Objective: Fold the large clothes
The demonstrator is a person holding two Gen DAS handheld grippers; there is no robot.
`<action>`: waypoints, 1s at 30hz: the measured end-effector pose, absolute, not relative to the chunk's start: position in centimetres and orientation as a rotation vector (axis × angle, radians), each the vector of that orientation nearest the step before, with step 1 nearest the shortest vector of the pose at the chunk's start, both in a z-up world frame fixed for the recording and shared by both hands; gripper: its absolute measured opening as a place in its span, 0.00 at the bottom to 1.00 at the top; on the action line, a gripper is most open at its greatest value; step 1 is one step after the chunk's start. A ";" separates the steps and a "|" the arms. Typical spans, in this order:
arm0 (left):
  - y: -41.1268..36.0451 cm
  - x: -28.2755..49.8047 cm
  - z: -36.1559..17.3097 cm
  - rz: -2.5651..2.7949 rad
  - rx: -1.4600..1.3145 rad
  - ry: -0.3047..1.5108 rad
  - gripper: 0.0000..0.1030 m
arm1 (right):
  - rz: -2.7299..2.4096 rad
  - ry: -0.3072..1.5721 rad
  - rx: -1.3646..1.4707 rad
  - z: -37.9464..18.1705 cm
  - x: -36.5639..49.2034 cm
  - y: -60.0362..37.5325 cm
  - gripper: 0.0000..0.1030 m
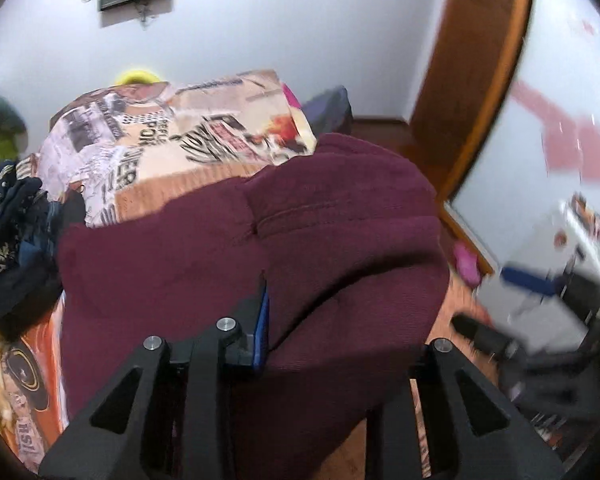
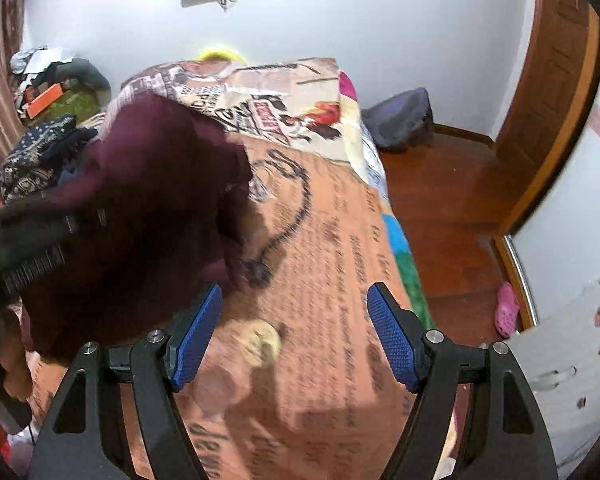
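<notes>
Left gripper has its jaws pinched on the maroon garment; fabric fills the gap and buries the right-hand finger, so it reads as a real grip, likely to carry the piece over the bed for spreading. Right gripper has its jaws spread with nothing between them, hanging above bare printed bedcover, probably positioned to catch a free edge or corner of the cloth. The garment hangs bunched and lifted over the bed's left side, near the pile of dark clothes at the left edge; not laid flat yet. It's thick, ribbed-looking knit, deep wine colour, with a stitched seam showing, heavily creased, no fold formed. Motion blur hides finer detail.
</notes>
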State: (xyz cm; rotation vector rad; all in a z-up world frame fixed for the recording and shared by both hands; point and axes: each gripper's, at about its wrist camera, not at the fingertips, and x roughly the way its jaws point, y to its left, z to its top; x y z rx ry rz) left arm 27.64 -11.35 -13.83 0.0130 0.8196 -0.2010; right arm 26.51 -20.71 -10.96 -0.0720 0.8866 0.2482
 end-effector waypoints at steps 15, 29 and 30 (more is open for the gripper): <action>-7.8 22.5 -10.3 -0.282 0.052 0.798 0.63 | 0.309 0.814 -0.094 -8.0 23.3 -21.2 0.70; -1.0 21.1 -7.5 -0.134 0.010 0.700 0.81 | 0.521 0.782 -0.001 -6.2 27.2 -15.6 0.70; -0.5 21.1 -7.5 -0.108 0.012 0.690 0.83 | 0.527 0.792 0.008 -6.4 27.5 -15.4 0.70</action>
